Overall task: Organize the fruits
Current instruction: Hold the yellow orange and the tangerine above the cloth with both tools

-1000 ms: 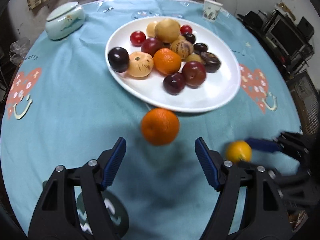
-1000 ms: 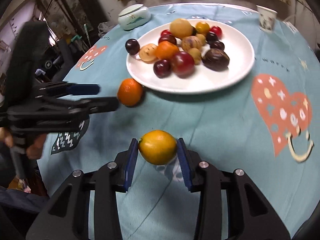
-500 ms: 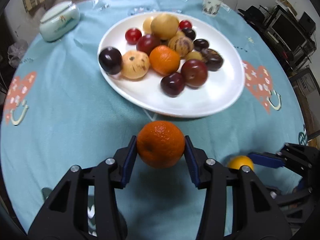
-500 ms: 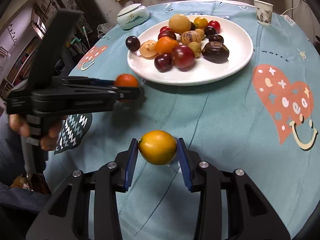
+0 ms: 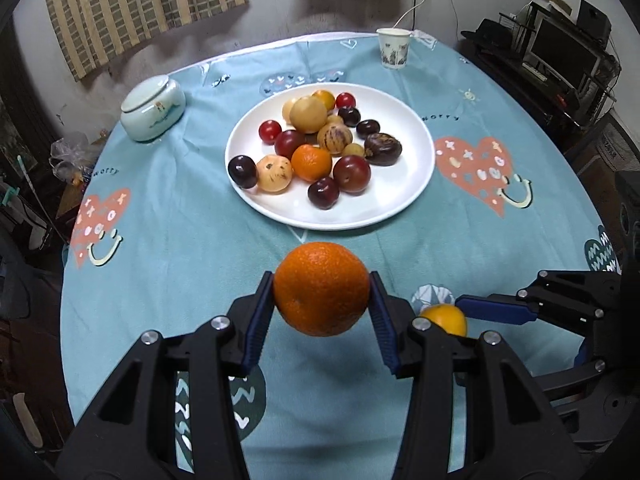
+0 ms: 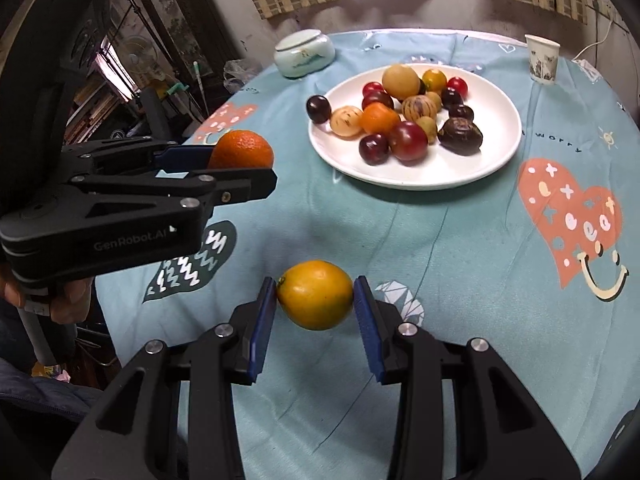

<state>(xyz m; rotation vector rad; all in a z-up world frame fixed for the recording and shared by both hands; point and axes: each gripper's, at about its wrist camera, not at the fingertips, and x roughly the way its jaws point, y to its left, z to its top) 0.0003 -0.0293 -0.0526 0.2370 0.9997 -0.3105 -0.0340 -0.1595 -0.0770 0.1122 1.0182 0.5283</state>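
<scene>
My left gripper point(image 5: 321, 316) is shut on an orange point(image 5: 321, 289) and holds it above the tablecloth, short of the white plate point(image 5: 404, 200); the orange also shows in the right wrist view point(image 6: 241, 154). My right gripper point(image 6: 315, 312) is shut on a yellow lemon point(image 6: 315, 294), held above the cloth to the right of the left gripper; the lemon shows partly in the left wrist view point(image 5: 446, 319). The plate point(image 6: 492, 156) holds several fruits: plums, cherry tomatoes, a small orange, tan and dark round fruits.
A pale green lidded jar point(image 5: 153, 109) stands at the back left of the round table, a paper cup point(image 5: 394, 47) at the back right. The table edge is near on the left. Shelves and electronics stand beyond the right edge.
My left gripper closed on the orange and lifted it off the cloth. Both grippers have risen; the right one keeps its hold on the lemon.
</scene>
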